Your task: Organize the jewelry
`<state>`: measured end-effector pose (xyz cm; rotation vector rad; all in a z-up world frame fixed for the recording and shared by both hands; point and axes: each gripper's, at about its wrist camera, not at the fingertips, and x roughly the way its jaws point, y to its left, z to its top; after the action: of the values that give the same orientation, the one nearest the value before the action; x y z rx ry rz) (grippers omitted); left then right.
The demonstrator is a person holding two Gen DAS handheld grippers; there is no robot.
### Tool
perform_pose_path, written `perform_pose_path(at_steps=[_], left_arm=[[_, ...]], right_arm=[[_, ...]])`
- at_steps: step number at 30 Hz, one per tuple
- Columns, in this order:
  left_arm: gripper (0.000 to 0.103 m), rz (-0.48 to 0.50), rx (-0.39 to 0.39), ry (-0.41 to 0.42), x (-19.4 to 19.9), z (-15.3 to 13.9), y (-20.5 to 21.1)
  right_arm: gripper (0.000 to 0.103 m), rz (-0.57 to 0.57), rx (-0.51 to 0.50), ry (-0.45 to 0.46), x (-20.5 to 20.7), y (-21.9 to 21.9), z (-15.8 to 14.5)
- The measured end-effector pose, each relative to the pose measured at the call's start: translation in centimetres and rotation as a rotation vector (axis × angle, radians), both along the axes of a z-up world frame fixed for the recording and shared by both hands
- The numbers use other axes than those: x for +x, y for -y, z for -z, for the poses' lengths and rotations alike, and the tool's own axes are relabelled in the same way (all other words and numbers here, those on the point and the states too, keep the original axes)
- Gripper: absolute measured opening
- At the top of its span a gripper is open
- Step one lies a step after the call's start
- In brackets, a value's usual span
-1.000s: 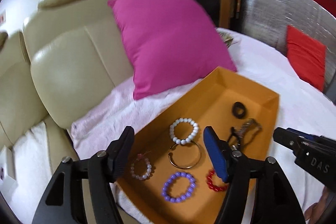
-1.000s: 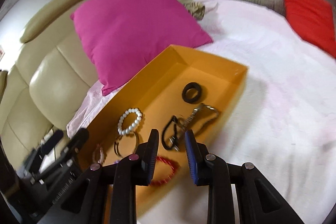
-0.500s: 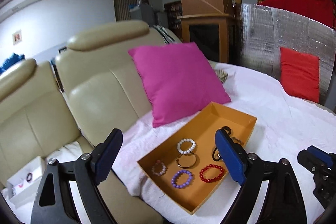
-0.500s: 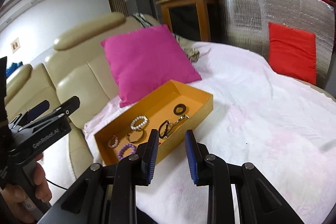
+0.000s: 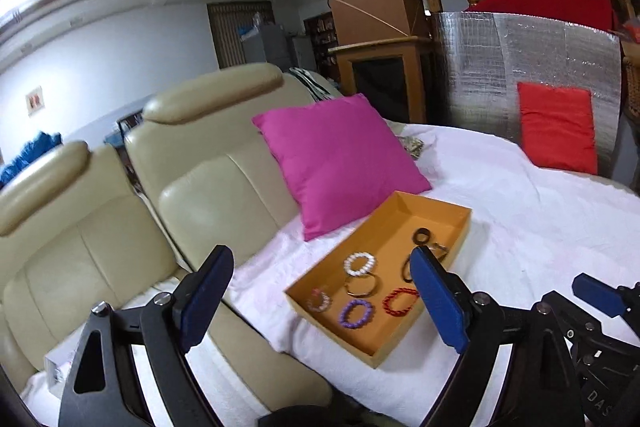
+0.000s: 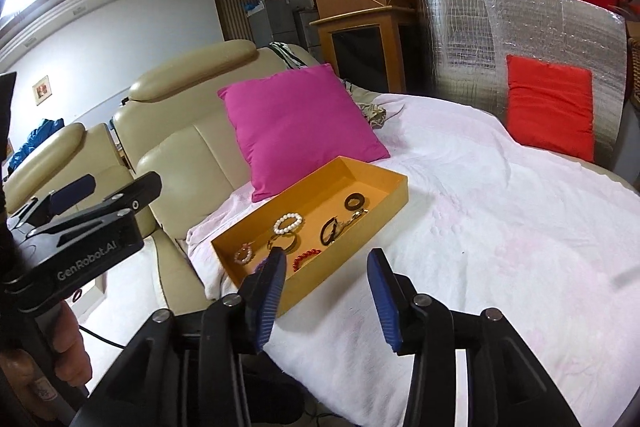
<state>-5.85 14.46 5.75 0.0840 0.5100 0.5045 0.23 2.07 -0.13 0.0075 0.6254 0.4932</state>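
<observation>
Orange tray (image 5: pixel 460 239) on white cover, holding white bracelet (image 5: pixel 359 264), red bracelet (image 5: pixel 400 301), purple bracelet (image 5: pixel 355 313)

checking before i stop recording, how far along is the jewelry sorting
Looks finished or nearly so. Done: the white bead bracelet, purple bracelet, red bracelet, pink bracelet, gold bangle and black ring all lie inside the orange tray. In hand: nothing; the left claw and right claw are both open and empty. Left: no loose jewelry shows on the white sheet.

White-covered bed (image 5: pixel 540 211) bearing orange tray (image 5: pixel 460 231), pink cushion (image 5: pixel 340 159), red cushion (image 5: pixel 558 131)
</observation>
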Motion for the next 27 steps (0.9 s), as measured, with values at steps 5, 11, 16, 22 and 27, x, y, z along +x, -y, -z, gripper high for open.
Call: perform_pose_path(at_steps=[5,11,16,22,27], left_arm=[[0.090,-0.007,-0.010,0.039,-2.0,-0.5,-0.8],[0.090,-0.016,-0.039,0.021,-1.8,-0.2,-2.5],[0.090,-0.020,-0.043,0.016,-1.8,0.1,-2.9],[0.090,-0.025,-0.058,0.009,-1.6,0.3,-3.4],[0.090,-0.026,-0.067,0.002,-1.5,0.6,-3.8]], right_arm=[[0.047,0.021,-0.025,0.031,-0.8,-1.2,0.0],[0.047,0.030,-0.035,0.024,-0.6,-2.5,0.4],[0.047,0.030,-0.022,0.025,-0.5,-3.3,0.4],[0.047,0.030,-0.020,0.017,-0.3,-3.7,0.7],[0.047,0.033,-0.016,0.004,-0.1,-3.9,0.8]])
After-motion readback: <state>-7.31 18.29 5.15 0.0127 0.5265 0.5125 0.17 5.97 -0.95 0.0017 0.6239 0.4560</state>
